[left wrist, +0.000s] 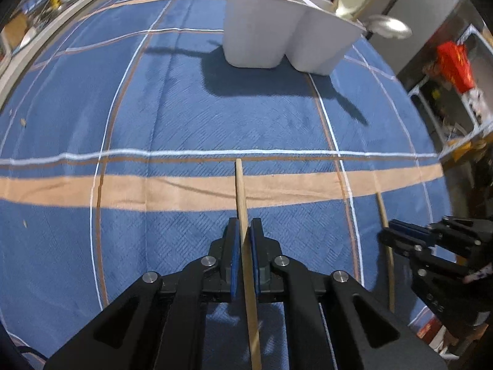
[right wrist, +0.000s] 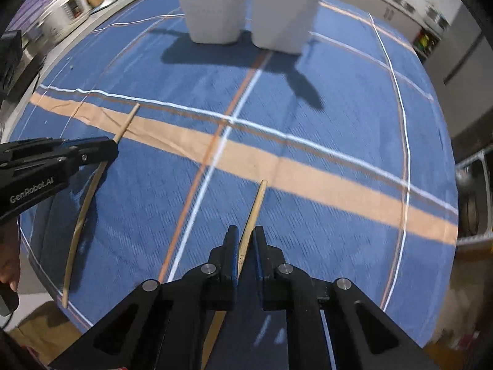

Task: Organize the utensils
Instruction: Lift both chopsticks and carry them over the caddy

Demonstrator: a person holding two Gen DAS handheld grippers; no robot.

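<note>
My left gripper [left wrist: 245,223] is shut on a wooden chopstick [left wrist: 240,185], whose tip points away over the tan stripe. To the right in the same view, my right gripper [left wrist: 387,231] pinches a second chopstick [left wrist: 390,277]. In the right wrist view, my right gripper [right wrist: 245,231] is shut on that chopstick [right wrist: 257,200], tip slanting up and right. The left gripper [right wrist: 112,149] shows at the left edge, clamped on its long chopstick [right wrist: 80,219]. A white two-compartment utensil holder [left wrist: 262,34] [right wrist: 215,15] stands at the far end, with wooden sticks and spoons [left wrist: 389,26] inside.
A blue plaid tablecloth [left wrist: 169,108] with a tan stripe covers the table. Shelving with a red item [left wrist: 454,64] stands beyond the right edge. A person's hand [right wrist: 9,268] and a cardboard box [right wrist: 46,333] lie off the near left edge. Counters line the far wall.
</note>
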